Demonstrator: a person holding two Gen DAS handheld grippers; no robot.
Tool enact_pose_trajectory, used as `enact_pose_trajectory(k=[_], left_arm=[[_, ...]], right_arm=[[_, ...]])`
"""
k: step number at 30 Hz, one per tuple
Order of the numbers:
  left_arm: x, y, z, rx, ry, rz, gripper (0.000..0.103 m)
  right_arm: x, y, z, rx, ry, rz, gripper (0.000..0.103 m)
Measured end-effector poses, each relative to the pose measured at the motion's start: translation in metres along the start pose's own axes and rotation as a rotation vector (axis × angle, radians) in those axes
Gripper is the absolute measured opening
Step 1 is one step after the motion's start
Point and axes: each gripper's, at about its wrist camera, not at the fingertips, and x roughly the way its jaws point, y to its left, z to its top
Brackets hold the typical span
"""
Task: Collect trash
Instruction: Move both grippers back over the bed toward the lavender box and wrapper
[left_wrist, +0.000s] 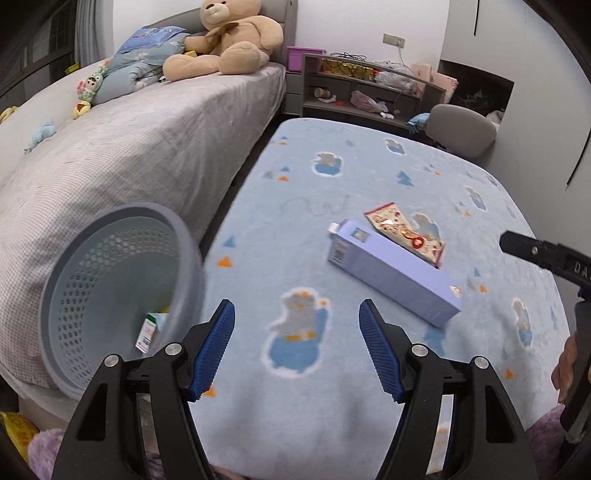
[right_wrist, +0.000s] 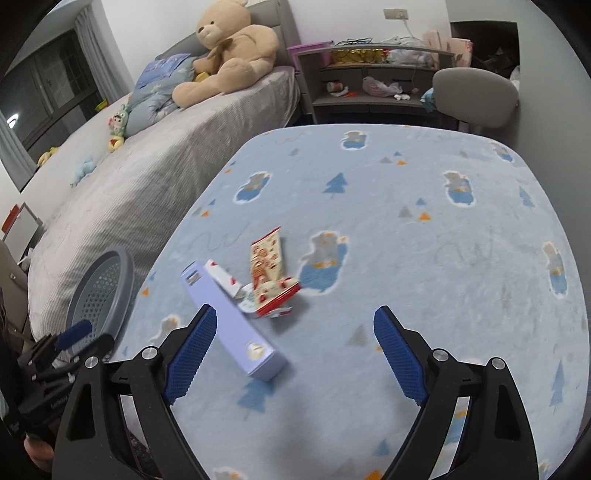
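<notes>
A long lilac box (left_wrist: 397, 275) lies on the blue blanket-covered table (left_wrist: 332, 398); a red-and-cream snack wrapper (left_wrist: 406, 230) rests against its far side. In the right wrist view the lilac box (right_wrist: 229, 321) and the wrapper (right_wrist: 269, 273) lie with a small white-and-red packet (right_wrist: 223, 280) between them. A grey perforated trash basket (left_wrist: 110, 295) stands tilted at the table's left edge, with a green-and-white package inside (left_wrist: 149, 328). My left gripper (left_wrist: 297, 347) is open and empty beside the basket. My right gripper (right_wrist: 295, 350) is open and empty, just right of the box's near end.
A bed (left_wrist: 129, 147) with a large teddy bear (left_wrist: 229, 37) and small toys runs along the left. A grey shelf unit (left_wrist: 365, 88) and a grey chair (left_wrist: 461, 127) stand behind the table. The right gripper's finger (left_wrist: 532, 251) shows at the right edge.
</notes>
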Motion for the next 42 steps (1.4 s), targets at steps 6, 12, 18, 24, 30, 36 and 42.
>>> enact_pose_trajectory(k=[6,12,18,24,30,36,42], left_arm=[[0.003,-0.038,0.002,0.039,-0.003,0.0,0.067],[0.012,-0.07,0.005,0.065,0.008,-0.017,0.067],[0.025,-0.097,0.01,0.083,0.02,-0.042,0.067],[0.042,-0.125,0.019,0.092,0.037,-0.056,0.067],[0.067,-0.144,0.02,0.094,0.079,-0.012,0.067],[0.073,-0.147,0.015,0.121,0.069,0.055,0.067],[0.072,-0.118,0.003,0.105,0.084,0.092,0.067]], right_arm=[[-0.002,-0.025,0.0,0.033,-0.037,-0.018,0.086],[-0.004,-0.038,0.0,0.056,-0.062,-0.017,0.088],[-0.008,-0.058,0.001,0.122,-0.072,-0.031,0.088],[-0.011,-0.075,0.002,0.182,-0.076,-0.031,0.088],[-0.016,-0.088,0.002,0.219,-0.085,-0.035,0.088],[-0.015,-0.096,0.001,0.252,-0.074,-0.023,0.088],[-0.016,-0.091,0.0,0.236,-0.078,-0.02,0.088]])
